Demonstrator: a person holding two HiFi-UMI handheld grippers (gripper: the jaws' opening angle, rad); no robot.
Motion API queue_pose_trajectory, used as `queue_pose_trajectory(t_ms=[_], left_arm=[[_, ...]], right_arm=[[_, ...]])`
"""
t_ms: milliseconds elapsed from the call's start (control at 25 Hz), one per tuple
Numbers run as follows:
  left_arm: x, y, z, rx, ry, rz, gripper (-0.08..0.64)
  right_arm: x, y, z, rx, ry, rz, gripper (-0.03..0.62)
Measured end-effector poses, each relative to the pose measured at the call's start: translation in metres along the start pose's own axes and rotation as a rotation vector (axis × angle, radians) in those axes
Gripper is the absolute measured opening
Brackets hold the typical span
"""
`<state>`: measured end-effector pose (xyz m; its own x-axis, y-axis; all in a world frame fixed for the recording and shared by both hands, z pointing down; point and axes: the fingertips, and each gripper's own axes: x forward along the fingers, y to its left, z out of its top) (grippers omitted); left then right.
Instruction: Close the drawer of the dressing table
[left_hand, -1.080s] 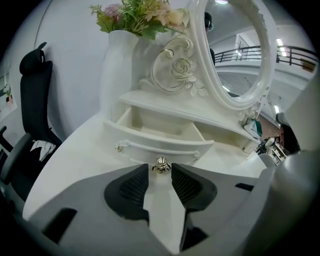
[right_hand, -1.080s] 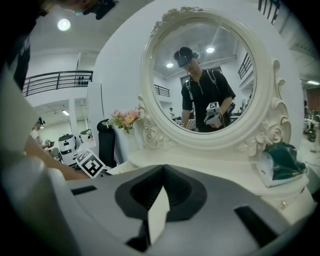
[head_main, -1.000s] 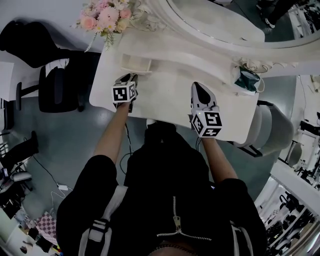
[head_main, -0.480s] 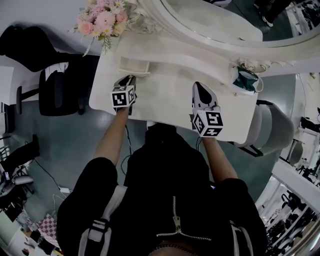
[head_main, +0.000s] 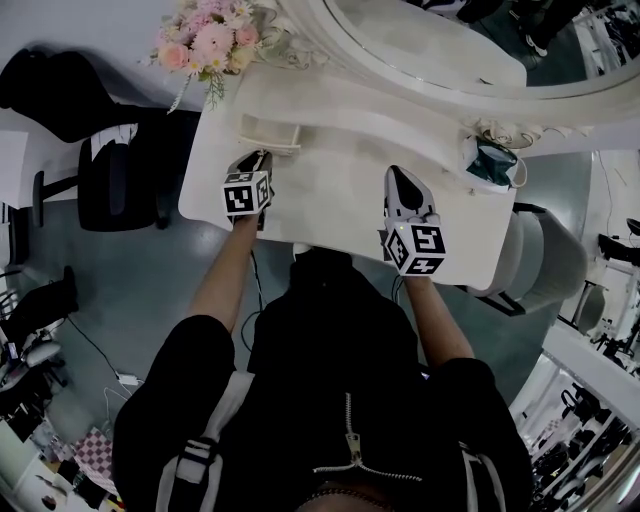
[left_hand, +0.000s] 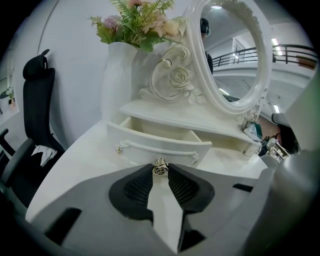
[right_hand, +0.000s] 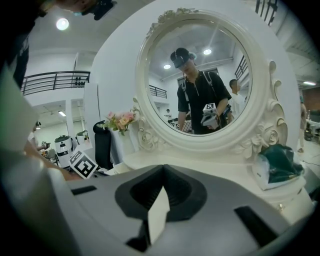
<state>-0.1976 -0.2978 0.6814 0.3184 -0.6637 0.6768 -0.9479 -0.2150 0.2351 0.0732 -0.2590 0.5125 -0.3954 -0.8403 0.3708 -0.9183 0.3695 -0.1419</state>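
Observation:
The white dressing table (head_main: 340, 215) has a small drawer (head_main: 270, 131) pulled out at its back left; in the left gripper view the drawer (left_hand: 160, 142) stands open and looks empty. My left gripper (left_hand: 160, 172) has just been closing, and its tips now pinch the drawer's metal rose knob (left_hand: 160, 167). From the head view, the left gripper (head_main: 262, 157) sits right at the drawer front. My right gripper (head_main: 400, 172) hovers over the tabletop's middle, shut (right_hand: 163, 169) with nothing in it.
An oval mirror (head_main: 440, 40) rises behind the table, with a vase of pink flowers (head_main: 205, 35) at the back left and a teal and white packet (head_main: 492, 160) at the right. A black office chair (head_main: 120, 170) stands left of the table.

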Motion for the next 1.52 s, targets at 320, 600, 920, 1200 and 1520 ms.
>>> queue_pose_trajectory(t_ms=[320, 600, 920, 1200, 1520], left_arm=[[0.004, 0.002, 0.006, -0.002, -0.007, -0.002, 0.098], [0.011, 0.002, 0.010, -0.005, -0.006, -0.005, 0.098], [0.022, 0.003, 0.015, -0.009, 0.008, -0.015, 0.098], [0.032, 0.004, 0.017, -0.010, 0.022, -0.026, 0.098], [0.044, 0.004, 0.025, -0.007, 0.021, -0.028, 0.098]], right_arm=[[0.002, 0.001, -0.002, 0.003, 0.007, -0.004, 0.002], [0.004, 0.001, -0.005, 0.006, 0.014, -0.007, 0.002], [0.008, -0.005, -0.007, 0.009, 0.023, -0.017, 0.002], [0.014, -0.009, -0.003, 0.015, 0.024, -0.030, 0.002], [0.018, -0.018, -0.004, 0.024, 0.030, -0.048, 0.002]])
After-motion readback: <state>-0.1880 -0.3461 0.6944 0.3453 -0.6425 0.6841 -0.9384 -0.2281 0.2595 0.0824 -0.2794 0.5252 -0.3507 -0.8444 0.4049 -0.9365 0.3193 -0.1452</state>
